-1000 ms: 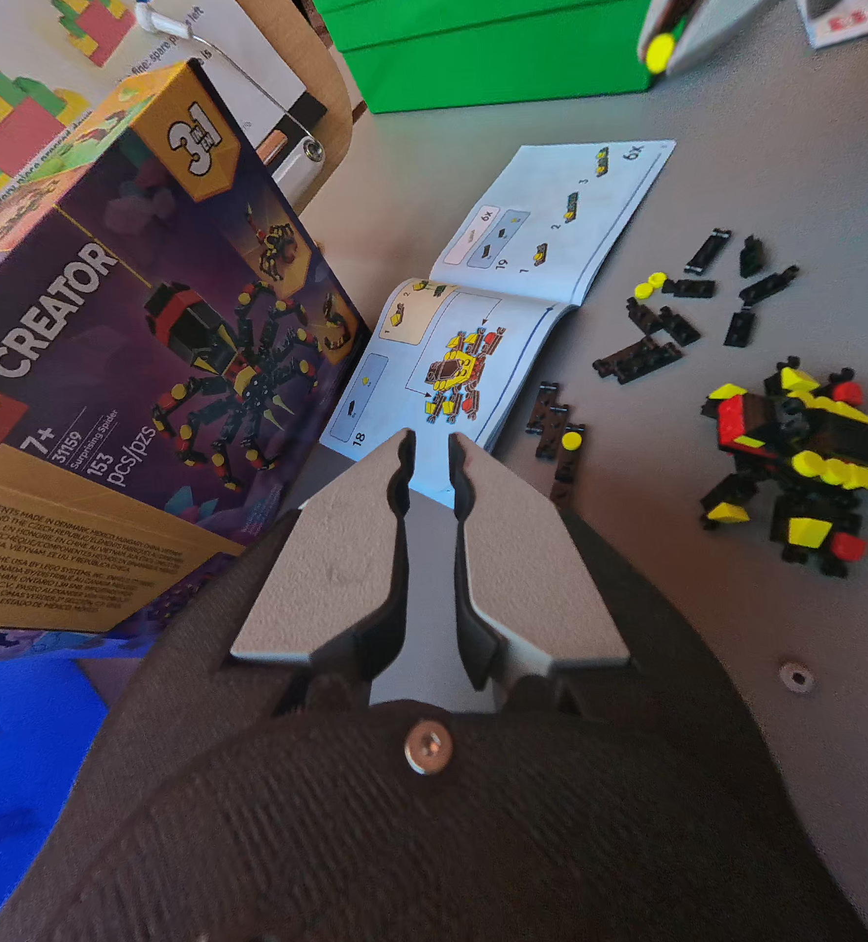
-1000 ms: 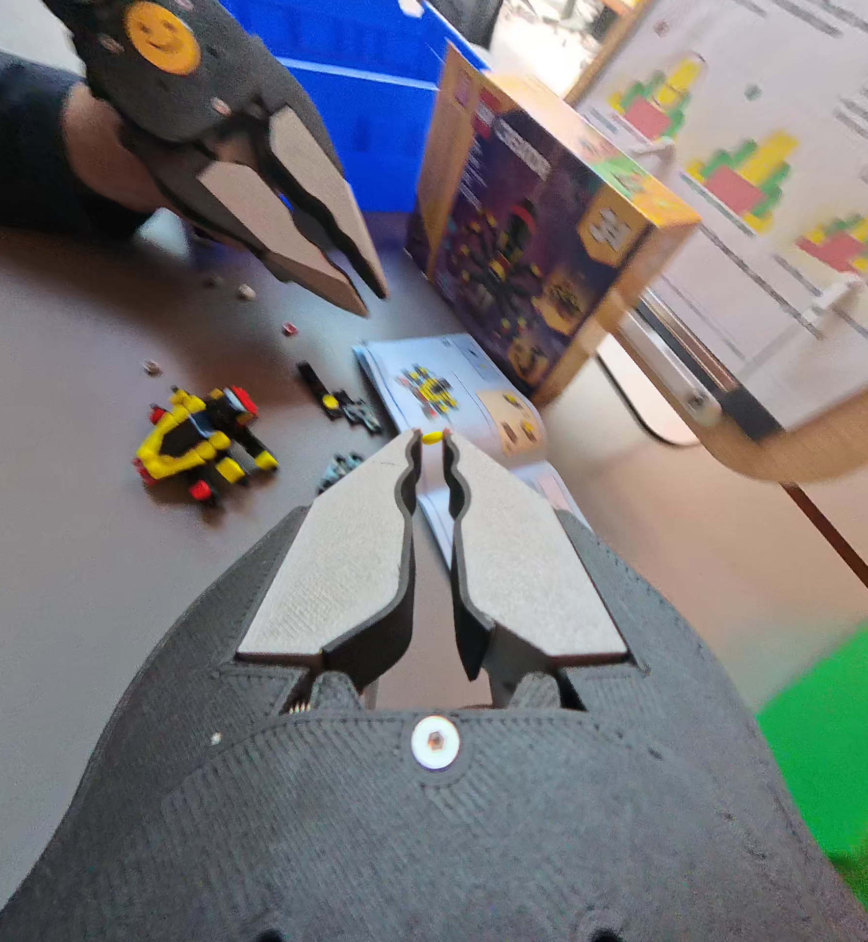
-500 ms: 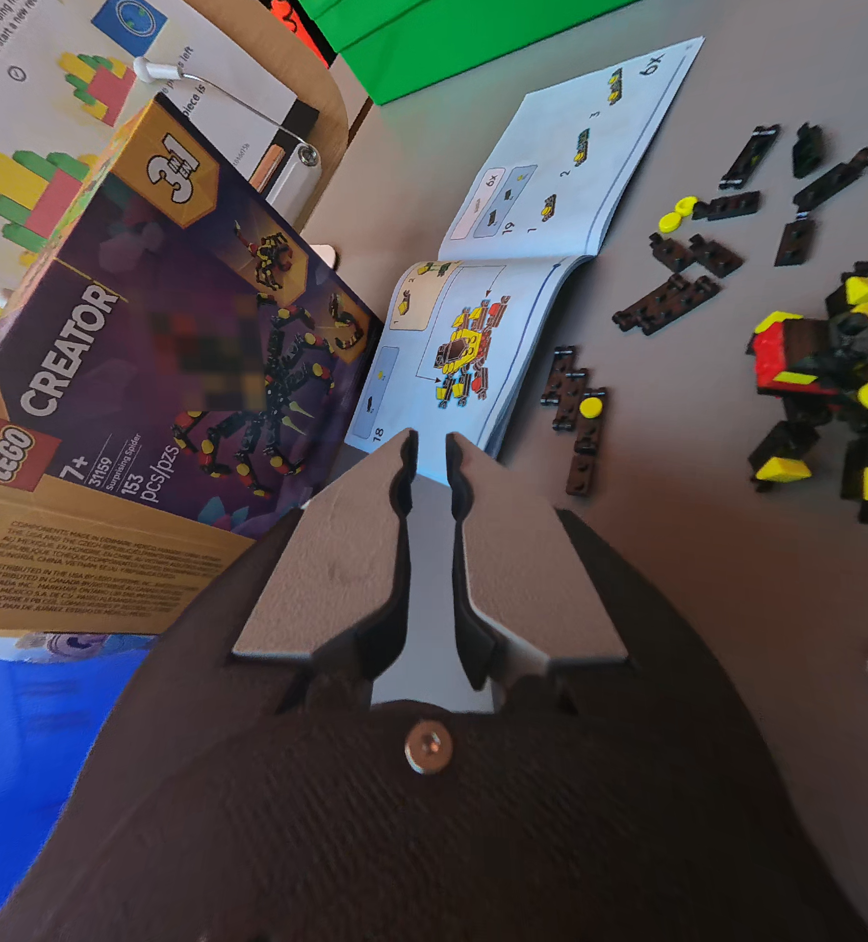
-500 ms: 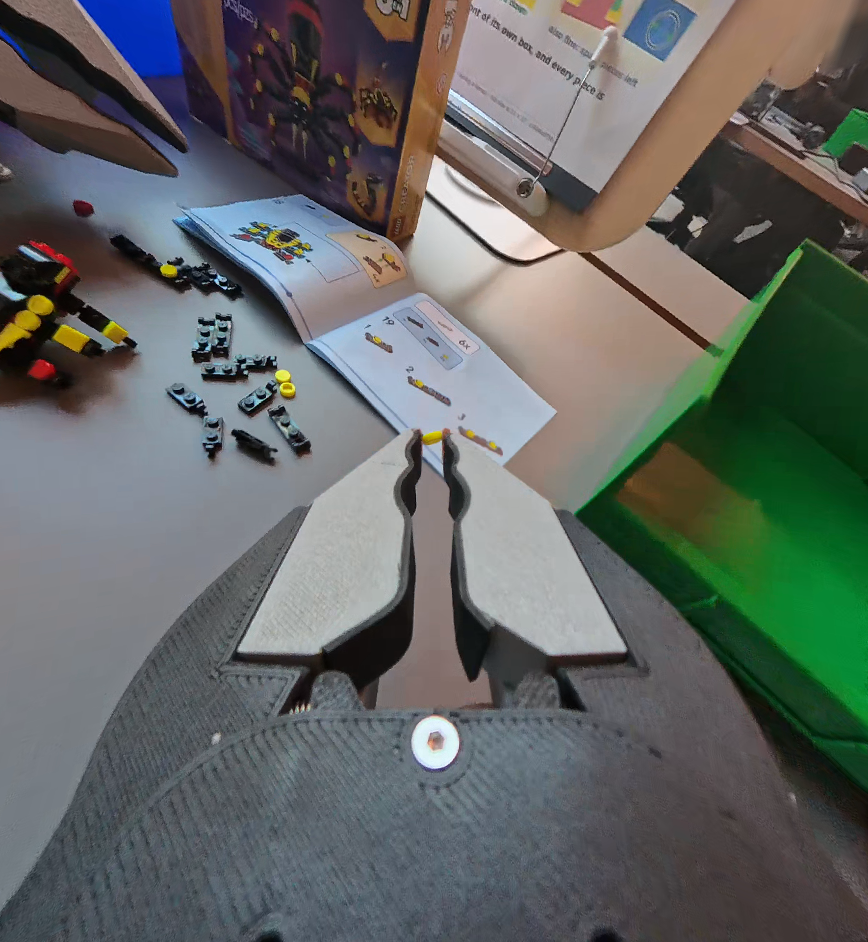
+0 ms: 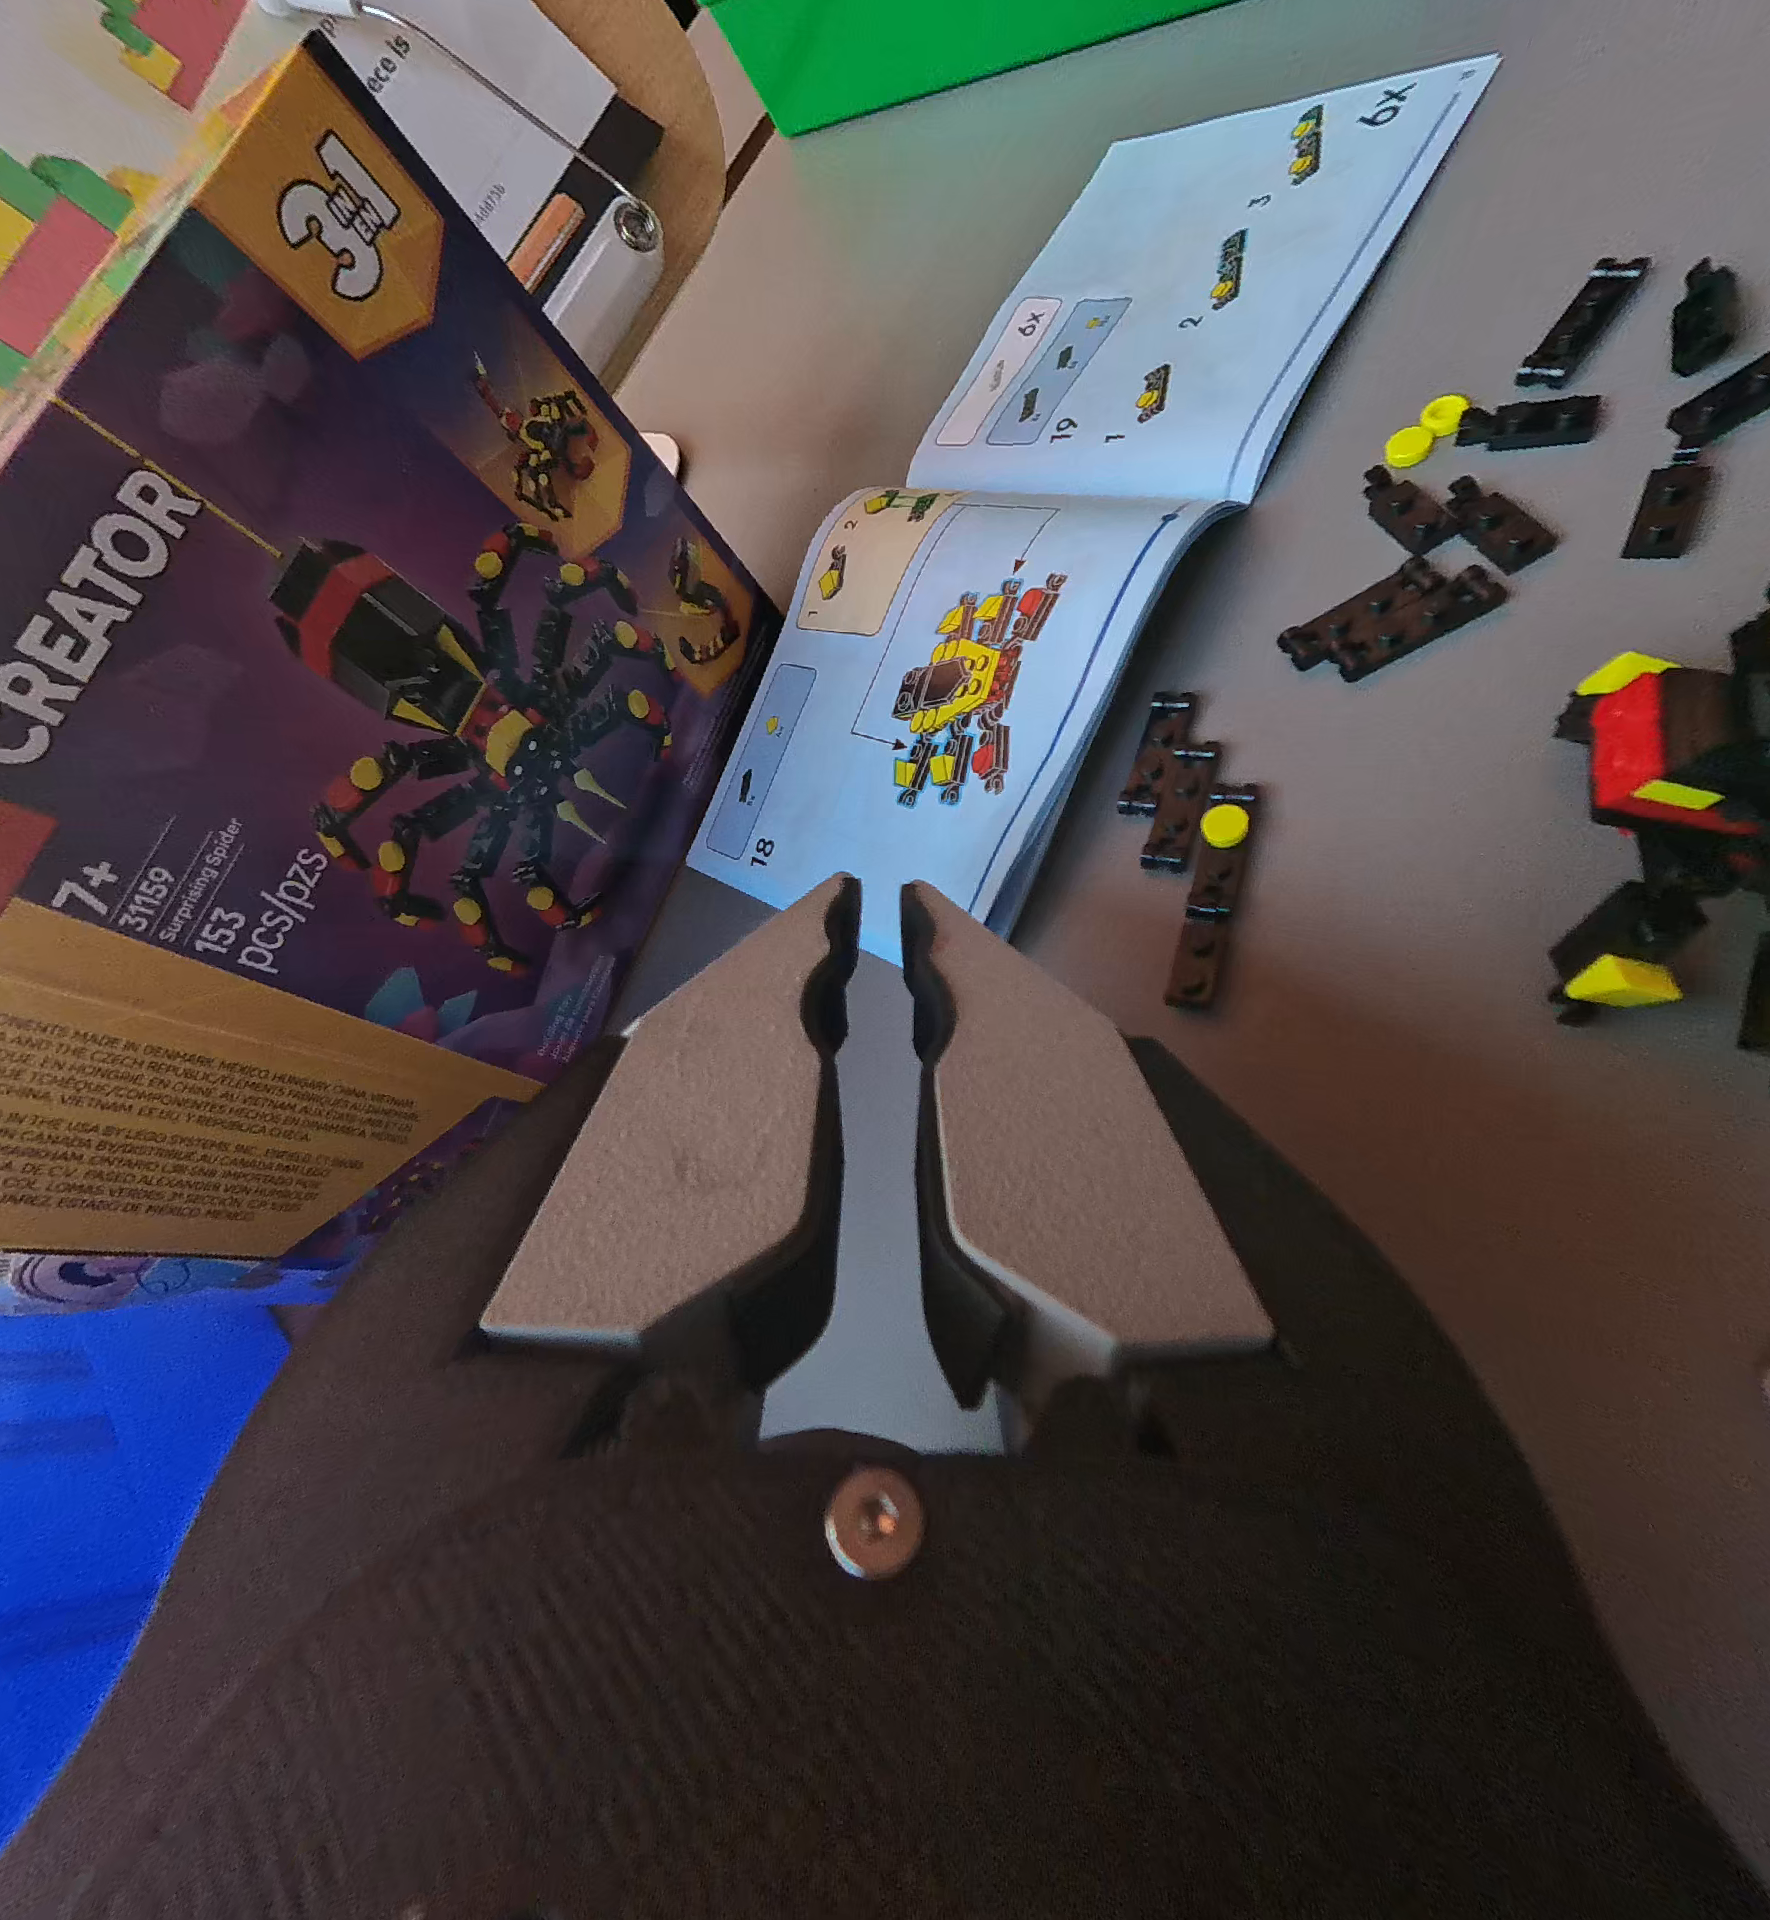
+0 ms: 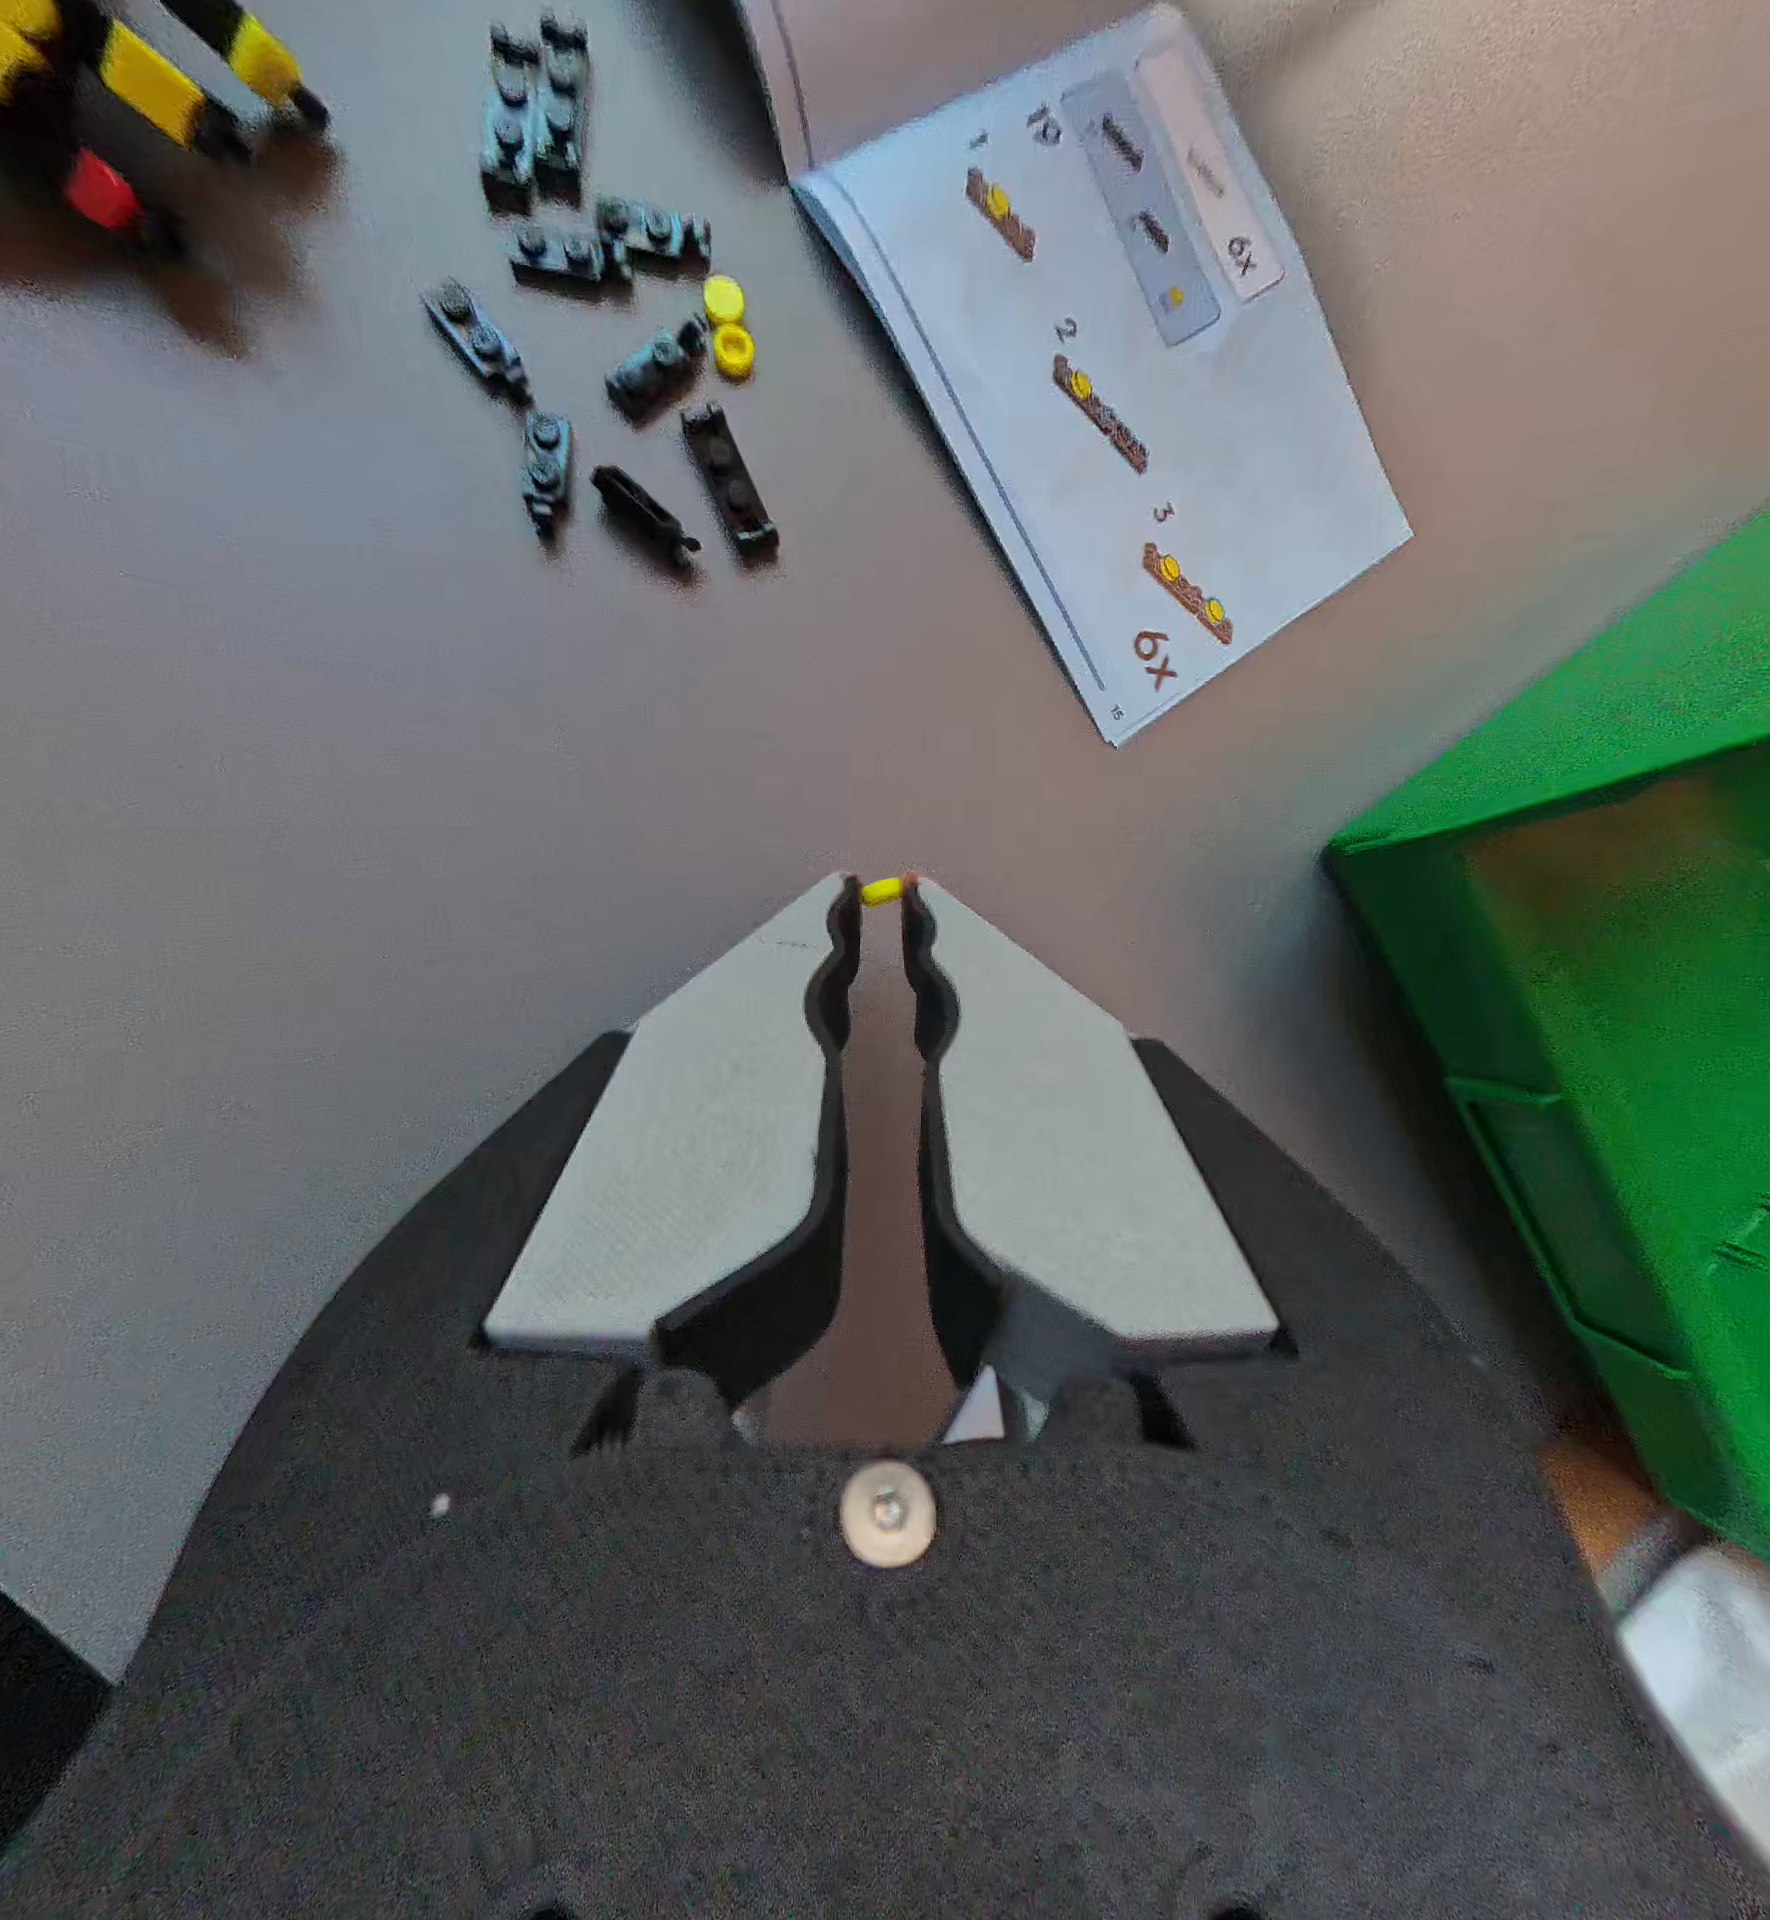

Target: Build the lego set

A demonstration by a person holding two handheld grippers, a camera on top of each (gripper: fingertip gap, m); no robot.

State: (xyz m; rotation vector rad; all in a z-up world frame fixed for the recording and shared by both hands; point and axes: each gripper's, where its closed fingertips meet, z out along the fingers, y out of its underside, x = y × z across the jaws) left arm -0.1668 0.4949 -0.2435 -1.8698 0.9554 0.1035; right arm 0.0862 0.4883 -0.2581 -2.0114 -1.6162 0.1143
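Observation:
My right gripper (image 6: 881,891) is shut on a small yellow round piece (image 6: 881,890) at its tips, above bare table short of the loose parts. Several black plates (image 6: 600,364) and two yellow round pieces (image 6: 727,322) lie ahead of it. The partly built black, yellow and red model (image 6: 50,94) is at the top left. My left gripper (image 5: 879,906) is nearly shut and empty, over the near edge of the open instruction booklet (image 5: 1120,416). A black strip with a yellow round piece (image 5: 1208,862) lies to its right, then loose plates (image 5: 1400,623) and the model (image 5: 1733,831).
The set's box (image 5: 289,675) stands upright at the left of the booklet (image 6: 1151,364). A green bin (image 6: 1639,987) is close on the right of my right gripper. A blue bin (image 5: 60,1507) sits at lower left. A board with printed sheets (image 5: 507,125) stands behind the box. My hands' fingertips stand some 25 cm from each other.
My right gripper has swung round and tilted down toward the table, still holding the yellow piece; it now looks onto the loose plates. My left gripper drifted slightly, jaws unchanged.

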